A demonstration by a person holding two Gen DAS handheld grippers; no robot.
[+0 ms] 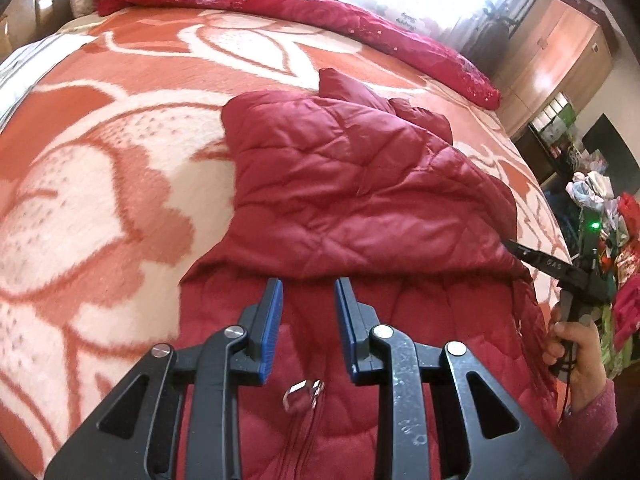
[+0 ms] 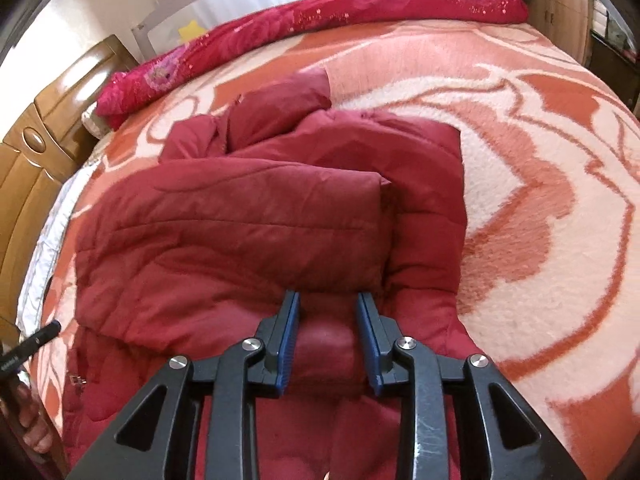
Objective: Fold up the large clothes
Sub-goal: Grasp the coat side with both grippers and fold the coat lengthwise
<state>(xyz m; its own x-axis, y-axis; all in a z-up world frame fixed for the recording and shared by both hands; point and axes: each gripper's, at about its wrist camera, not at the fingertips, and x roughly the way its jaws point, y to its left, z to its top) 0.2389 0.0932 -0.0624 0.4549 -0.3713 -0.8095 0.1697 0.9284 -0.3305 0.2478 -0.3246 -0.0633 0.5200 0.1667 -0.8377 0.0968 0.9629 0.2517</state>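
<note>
- Crimson quilted jacket (image 1: 360, 184) lies on a bed under an orange-and-cream floral blanket (image 1: 100, 184), partly folded: in the left wrist view an upper layer is turned over the lower body, ending in a fold edge just ahead of the left gripper.
- Left gripper (image 1: 309, 296) hovers over the near part of the jacket, its blue-padded fingers (image 1: 272, 320) a little apart with only bare fabric showing in the gap; nothing is clamped. A metal zip pull (image 1: 302, 394) lies on the cloth below it.
- Right gripper (image 2: 328, 316) sits at the jacket's near edge beside the folded layer, its fingers (image 2: 289, 336) parted around a rounded bulge of red fabric. Whether the pads press that bulge cannot be told from either view.
- Right hand (image 1: 576, 344), in a pink sleeve, shows at the far right of the left wrist view, holding its tool at the jacket's side edge.
- Done, by the look of it: at least one layer brought across, a sleeve (image 2: 276, 104) lying loosely bunched at the far end.
- Left to do, as a judgement: the near portion under both grippers is still unfolded, the far sleeve untidy, and the bundle not yet a compact rectangle — roughly midway.
- Red floral quilt (image 1: 280, 0) is rolled along the bed's far side, well apart from the work.
</note>
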